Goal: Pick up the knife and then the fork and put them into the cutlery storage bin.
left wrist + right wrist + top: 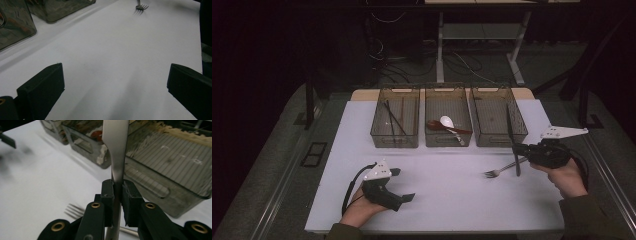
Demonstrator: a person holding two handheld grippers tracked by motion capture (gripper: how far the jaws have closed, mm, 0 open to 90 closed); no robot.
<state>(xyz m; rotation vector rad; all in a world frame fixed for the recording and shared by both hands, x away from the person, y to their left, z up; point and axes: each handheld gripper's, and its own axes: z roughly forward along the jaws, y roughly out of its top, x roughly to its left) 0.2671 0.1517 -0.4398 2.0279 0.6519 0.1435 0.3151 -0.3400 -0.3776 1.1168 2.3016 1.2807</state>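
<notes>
The right gripper (515, 150) is holding a knife (117, 152) upright, jaws clamped on its thin flat handle, just in front of the right-hand bin (498, 120). That is a narrow pinch on smooth metal, so the knife could be pivoting or sliding out on the way over the rim. A fork (499, 170) is lying on the table (437, 200) just below. The left gripper (404, 185) is resting with jaws wide and empty.
</notes>
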